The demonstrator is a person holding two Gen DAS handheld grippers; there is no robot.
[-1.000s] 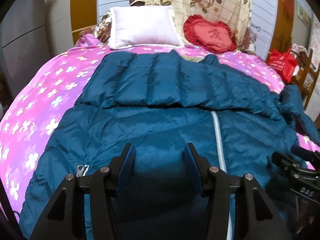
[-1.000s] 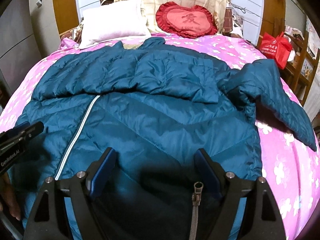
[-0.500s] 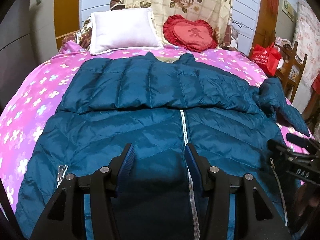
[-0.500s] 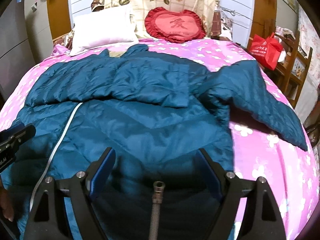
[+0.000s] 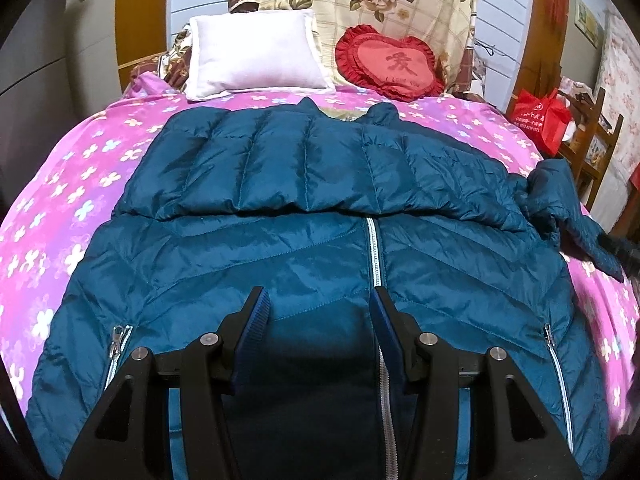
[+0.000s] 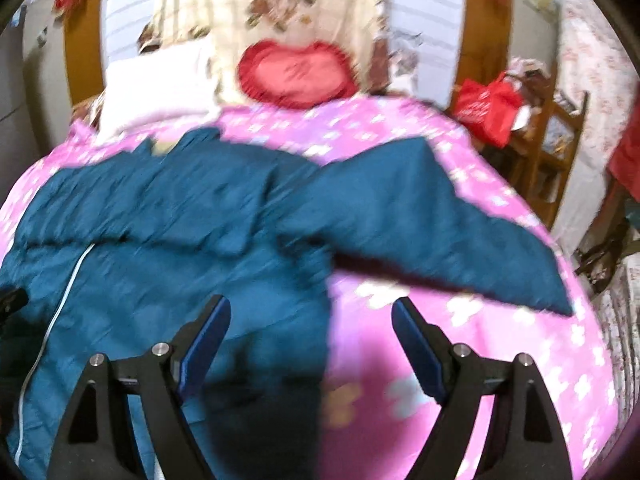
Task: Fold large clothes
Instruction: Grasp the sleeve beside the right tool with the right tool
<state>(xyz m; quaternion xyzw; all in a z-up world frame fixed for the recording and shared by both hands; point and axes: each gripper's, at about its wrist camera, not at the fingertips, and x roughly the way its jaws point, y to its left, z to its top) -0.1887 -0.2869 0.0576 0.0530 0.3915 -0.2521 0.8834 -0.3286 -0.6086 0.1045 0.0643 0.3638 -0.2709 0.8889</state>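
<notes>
A large teal puffer jacket (image 5: 312,248) lies front up on the pink flowered bed, zipped, with its left sleeve folded across the chest (image 5: 280,168). Its right sleeve (image 6: 432,216) sticks out sideways over the bedspread. My left gripper (image 5: 318,316) is open and empty above the jacket's lower front, by the white zipper (image 5: 374,252). My right gripper (image 6: 310,328) is open and empty over the jacket's right hem edge, below the outstretched sleeve. The right wrist view is blurred.
The pink bedspread (image 5: 72,216) covers the bed. A white pillow (image 5: 256,56) and a red heart cushion (image 5: 390,64) lie at the headboard. A red bag (image 5: 540,120) and wooden chair (image 6: 552,148) stand to the right of the bed.
Both grippers have moved to the right over the jacket. The left one now sits near the zipper; the right one now reaches the jacket's right edge and pink bedspread. Both stay open.
</notes>
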